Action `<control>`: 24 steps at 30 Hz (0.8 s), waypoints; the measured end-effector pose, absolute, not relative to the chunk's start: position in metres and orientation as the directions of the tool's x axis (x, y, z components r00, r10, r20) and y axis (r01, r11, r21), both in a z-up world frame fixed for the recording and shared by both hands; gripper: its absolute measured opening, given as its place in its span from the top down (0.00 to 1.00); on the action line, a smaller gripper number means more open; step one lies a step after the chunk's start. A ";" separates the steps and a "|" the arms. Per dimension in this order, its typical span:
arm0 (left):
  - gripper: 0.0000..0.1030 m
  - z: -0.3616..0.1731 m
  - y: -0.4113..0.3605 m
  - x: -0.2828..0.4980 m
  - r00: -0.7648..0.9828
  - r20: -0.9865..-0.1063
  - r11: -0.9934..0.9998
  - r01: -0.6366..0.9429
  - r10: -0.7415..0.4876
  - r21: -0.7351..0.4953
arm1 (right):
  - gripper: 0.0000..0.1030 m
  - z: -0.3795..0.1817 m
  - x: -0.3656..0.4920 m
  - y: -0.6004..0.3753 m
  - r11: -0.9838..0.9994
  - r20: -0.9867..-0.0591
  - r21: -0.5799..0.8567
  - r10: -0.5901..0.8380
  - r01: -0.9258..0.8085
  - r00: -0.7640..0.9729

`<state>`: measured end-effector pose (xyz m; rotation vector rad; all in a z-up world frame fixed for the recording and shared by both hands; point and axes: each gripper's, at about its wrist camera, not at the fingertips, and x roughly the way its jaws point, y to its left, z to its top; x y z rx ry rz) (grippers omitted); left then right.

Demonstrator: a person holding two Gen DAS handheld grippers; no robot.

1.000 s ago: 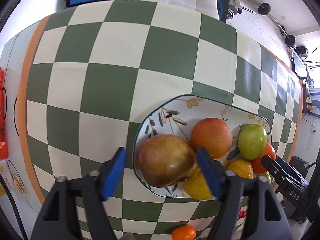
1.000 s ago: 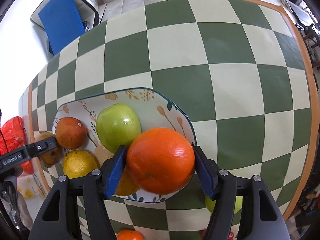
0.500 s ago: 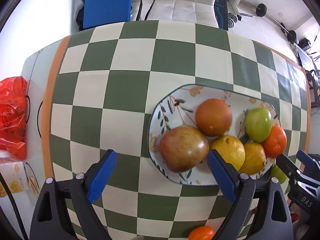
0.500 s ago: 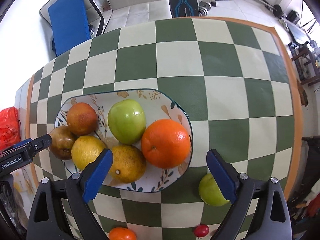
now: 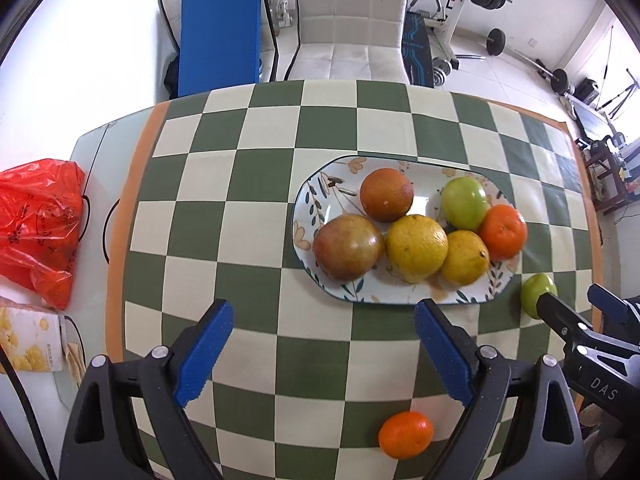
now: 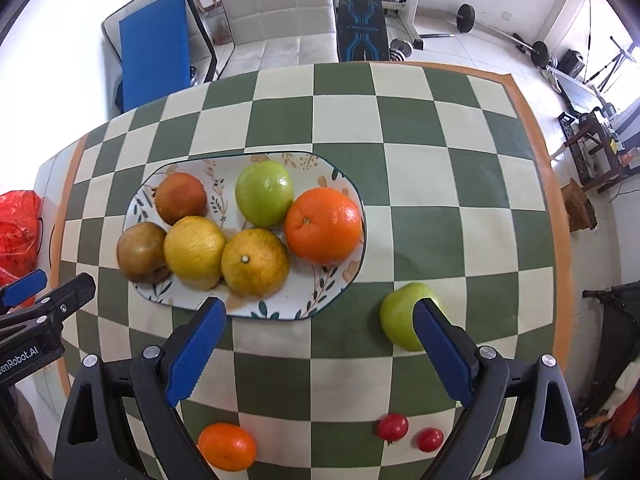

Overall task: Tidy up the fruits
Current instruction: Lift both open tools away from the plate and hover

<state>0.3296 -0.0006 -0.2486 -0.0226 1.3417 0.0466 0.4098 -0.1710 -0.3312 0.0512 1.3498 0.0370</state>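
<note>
Resting on the green-and-cream checked tablecloth (image 6: 432, 168), an oval floral plate (image 6: 304, 308) is being shown with six fruits gathered on it. A brown pear-like fruit (image 5: 347, 247) is lying at the plate's left end, touching a yellow citrus (image 5: 417, 248), which is pressed against a second yellow citrus (image 5: 464, 257). Behind them a reddish-orange fruit (image 5: 386, 194) and a green apple (image 5: 464, 202) are being seen, and a bright orange (image 6: 323, 230) is sitting at the right end, touching the apple.

The left gripper (image 5: 322, 354) is being held above the cloth, just in front of the plate, with its blue pads wide apart and nothing between them. The right gripper (image 6: 318, 354) is likewise being held with its jaws spread and nothing clamped; its right pad is overlapping a second green apple (image 6: 402, 318), which is lying on the cloth off the plate's right end.

A small mandarin (image 6: 226, 446) is lying on the cloth near the front edge, well apart from the plate, and two cherry tomatoes (image 6: 410, 433) are lying side by side to its right. A red plastic bag (image 5: 38, 226) is being seen beyond the cloth's left border.
</note>
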 end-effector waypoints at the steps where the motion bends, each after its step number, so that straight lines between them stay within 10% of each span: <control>1: 0.10 -0.243 -0.001 0.324 0.237 -0.971 0.999 -0.046 0.020 0.010 | 0.06 -0.326 0.405 -0.171 0.998 -0.972 0.062 0.060 0.002 0.227; 24: 0.10 -0.143 -0.018 0.215 0.427 -0.904 1.000 0.004 0.009 0.011 | 0.06 -0.193 0.277 -0.176 0.996 -0.892 0.092 0.091 -0.020 0.443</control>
